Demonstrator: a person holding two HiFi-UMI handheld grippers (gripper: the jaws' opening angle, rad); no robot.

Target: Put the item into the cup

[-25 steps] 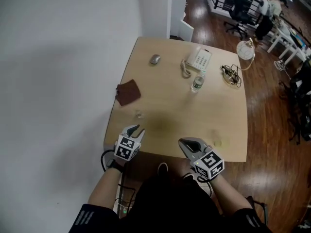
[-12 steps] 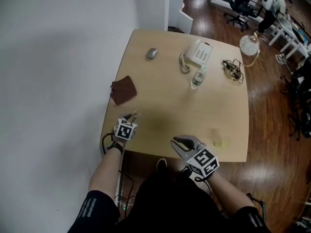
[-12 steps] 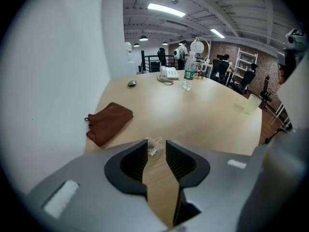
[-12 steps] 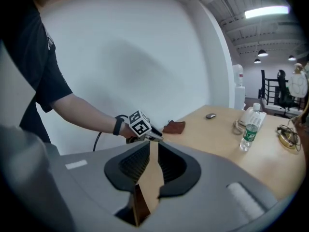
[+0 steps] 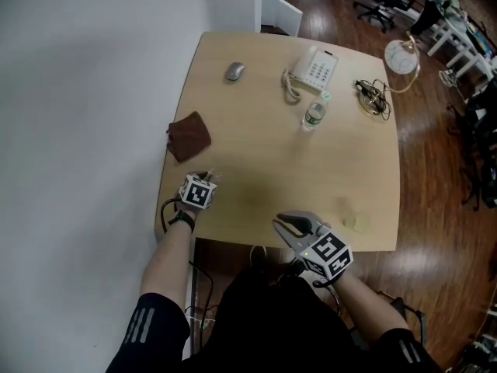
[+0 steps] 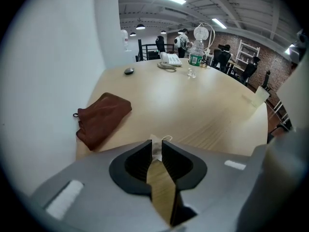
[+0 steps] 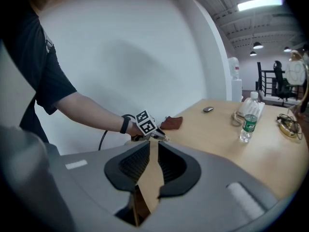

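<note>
Item: small white item (image 6: 157, 148) with a thread, at the table's (image 5: 256, 99) 8 o'clock edge.
Left gripper (image 5: 207, 179): jaws closing, tips pinching the item's sides.
Right gripper (image 5: 283, 224): at 6 o'clock, jaws slightly apart, nothing between them.
Cup (image 5: 358, 223): clear, at 5 o'clock, well apart from the item.
Brown pouch (image 5: 189, 136): at 12 o'clock from the left gripper.
</note>
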